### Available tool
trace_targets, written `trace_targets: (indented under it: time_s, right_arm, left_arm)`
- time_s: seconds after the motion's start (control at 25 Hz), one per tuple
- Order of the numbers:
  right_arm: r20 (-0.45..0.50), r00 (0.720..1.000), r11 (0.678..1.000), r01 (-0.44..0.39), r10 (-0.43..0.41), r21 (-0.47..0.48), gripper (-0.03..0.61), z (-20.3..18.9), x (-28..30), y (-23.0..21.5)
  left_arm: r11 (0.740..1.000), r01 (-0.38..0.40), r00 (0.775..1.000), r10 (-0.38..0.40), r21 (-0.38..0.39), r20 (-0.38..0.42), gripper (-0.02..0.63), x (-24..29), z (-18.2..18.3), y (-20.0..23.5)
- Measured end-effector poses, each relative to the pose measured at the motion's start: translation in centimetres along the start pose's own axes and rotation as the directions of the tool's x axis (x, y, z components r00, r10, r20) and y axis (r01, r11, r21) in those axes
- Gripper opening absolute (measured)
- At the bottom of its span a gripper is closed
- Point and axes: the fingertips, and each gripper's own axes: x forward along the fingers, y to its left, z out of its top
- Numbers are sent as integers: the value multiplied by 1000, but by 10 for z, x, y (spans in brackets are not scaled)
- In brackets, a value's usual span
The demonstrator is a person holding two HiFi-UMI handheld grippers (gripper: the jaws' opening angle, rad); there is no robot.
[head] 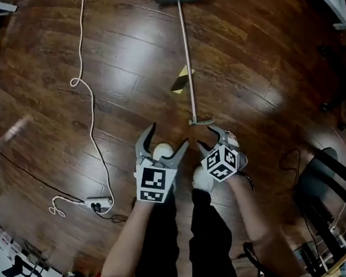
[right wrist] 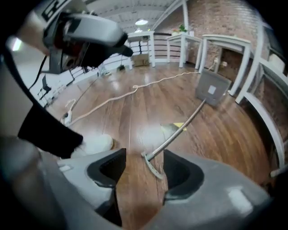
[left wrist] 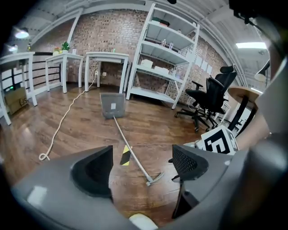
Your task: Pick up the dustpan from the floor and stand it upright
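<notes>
So what is threatening this pickup?
Likely the long dustpan [head: 187, 59] is swinging or slipping, if pinched only at its thin handle end [right wrist: 150, 165].
And where is it lying?
Flat on the floor [head: 263, 64], handle end lining up between the right gripper [right wrist: 144, 157]'s parted jaws, untouched; the left gripper [left wrist: 142, 152] is gaping empty alongside.

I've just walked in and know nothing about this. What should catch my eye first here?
The long-handled dustpan lies flat on the dark wood floor, pan at the far end, handle tip near the person's white shoes. Close to that tip are the left tongs and right tongs, both open and holding nothing. A white cable snakes across the floor to the left.
</notes>
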Motion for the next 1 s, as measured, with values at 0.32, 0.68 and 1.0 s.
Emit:
trace_targets:
  time_s: [0.32, 0.68, 1.0]
  right_arm:
    - [-251, 968, 969, -69, 8, -236, 194, -93, 135, -9]
    - [-255, 963, 959, -153, 90, -238, 43, -61, 88, -1]
    - [-95, 947, 936, -318, 306, -152, 34, 78, -110, 35]
  left_arm:
    - [999, 31, 999, -30, 27, -32, 439, 70, -68, 49]
    - [999, 19, 999, -18, 38, -29, 437, 55, -27, 57]
    - [999, -23, 997, 25, -26, 76, 437, -62, 127, 36]
